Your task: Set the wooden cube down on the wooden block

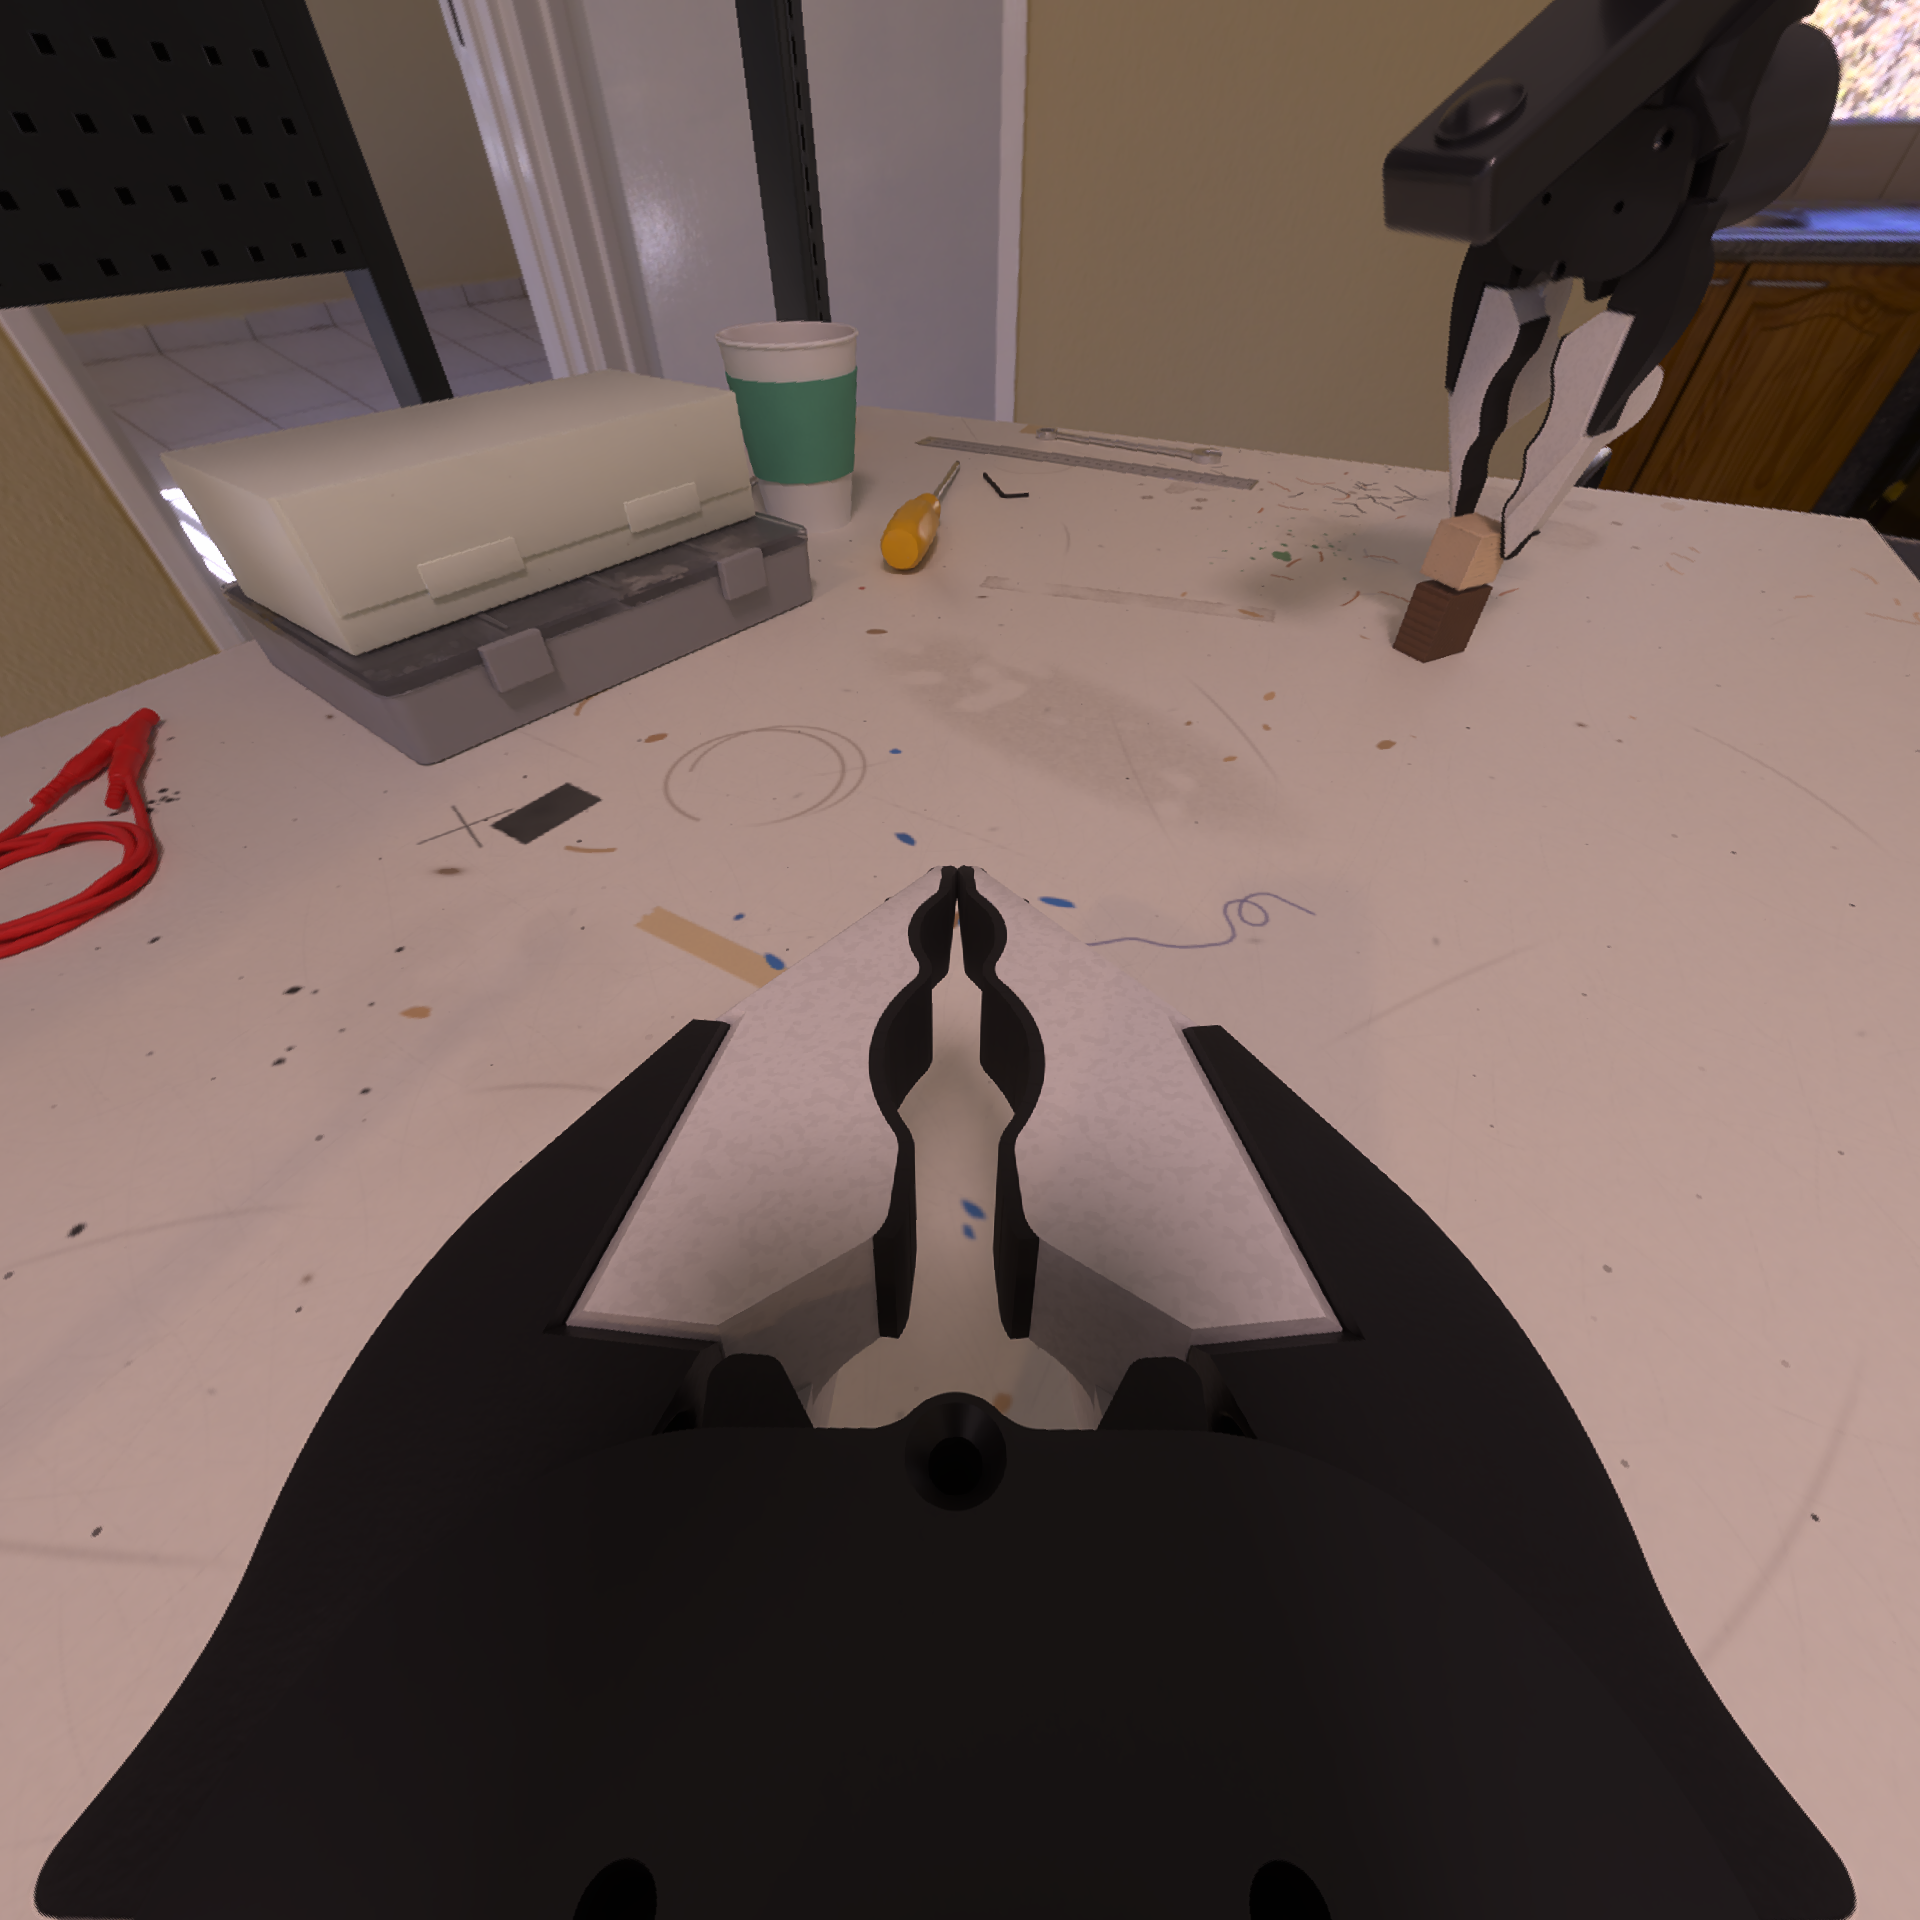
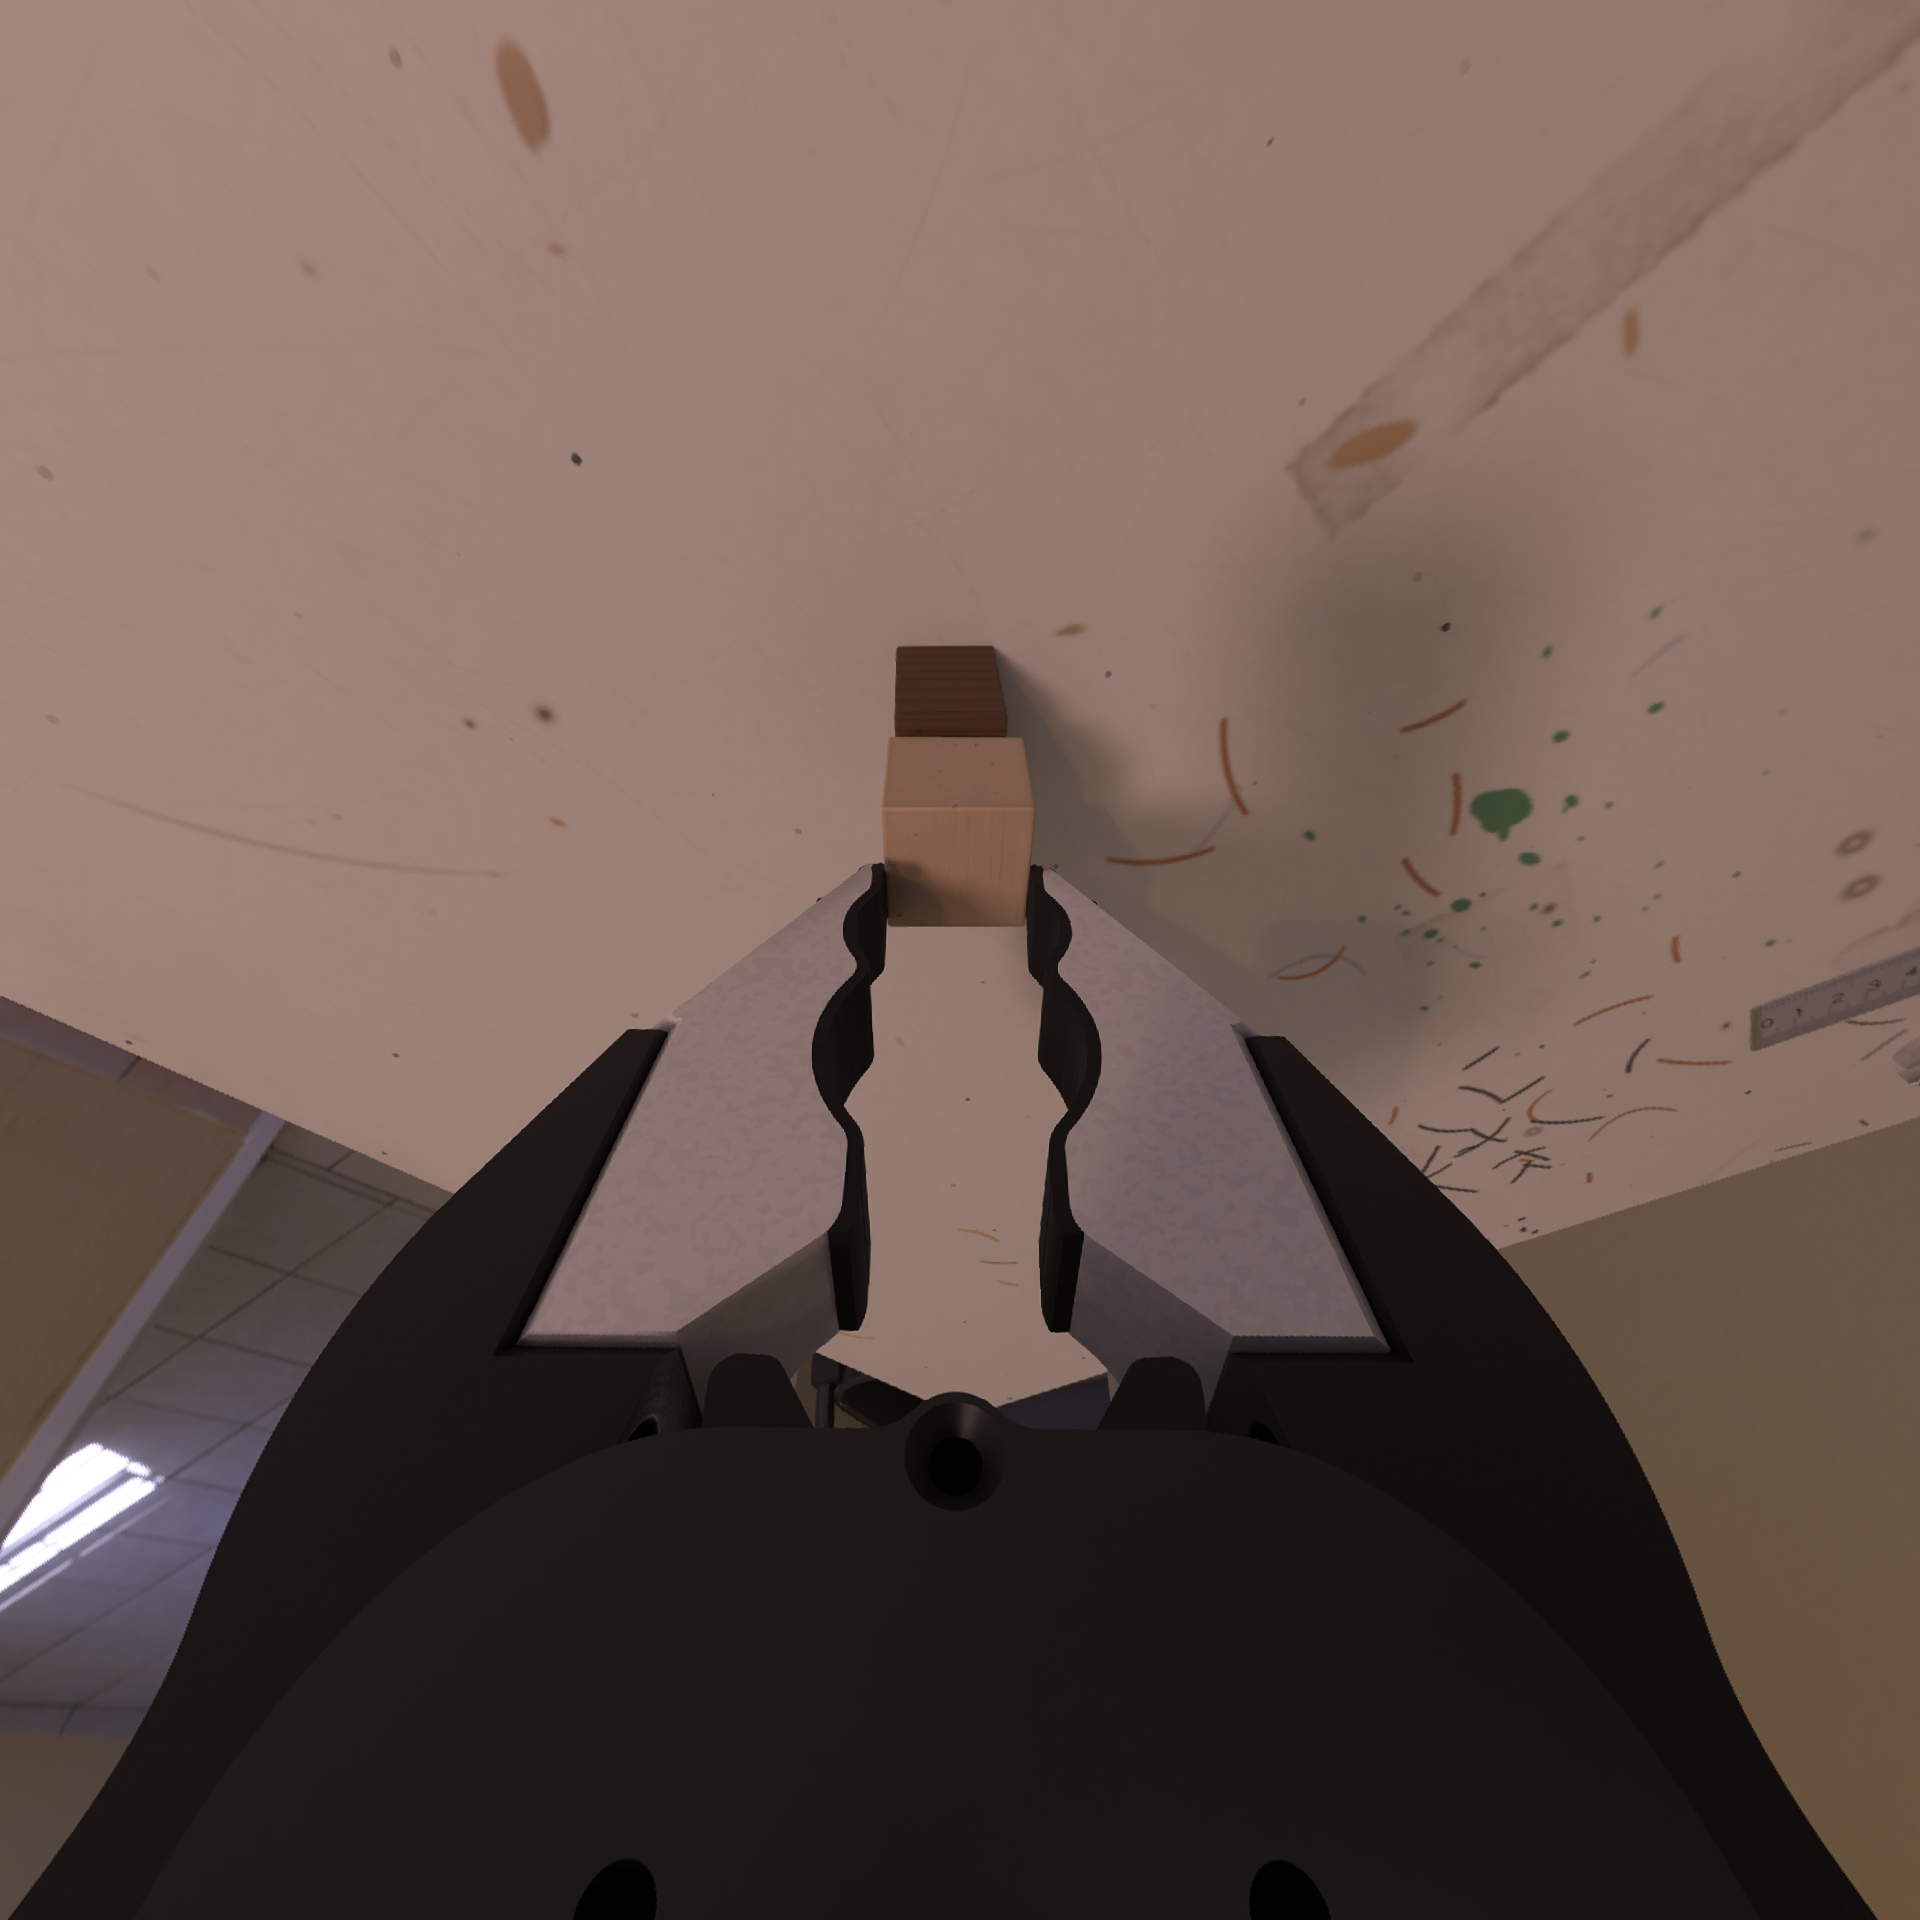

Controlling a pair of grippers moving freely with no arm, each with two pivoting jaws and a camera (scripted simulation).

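Note:
A light wooden cube [image 1: 1463, 551] rests slightly tilted on a dark brown wooden block [image 1: 1439, 621] at the table's far right. My right gripper [image 1: 1493, 528] reaches down from above and its fingertips press the cube's sides. In the right wrist view the cube [image 2: 956, 831] sits between the tips of my right gripper [image 2: 958, 896], with the dark block [image 2: 948, 689] just beyond it. My left gripper [image 1: 956, 878] is shut and empty, low over the middle of the table, far from the blocks.
A beige case [image 1: 468, 499] lies stacked on a grey case [image 1: 582, 665] at the back left, with a paper cup [image 1: 792, 416] and a yellow screwdriver [image 1: 914, 525] beside them. A red cable [image 1: 83, 831] lies at the left edge. A metal ruler [image 1: 1086, 457] lies at the back.

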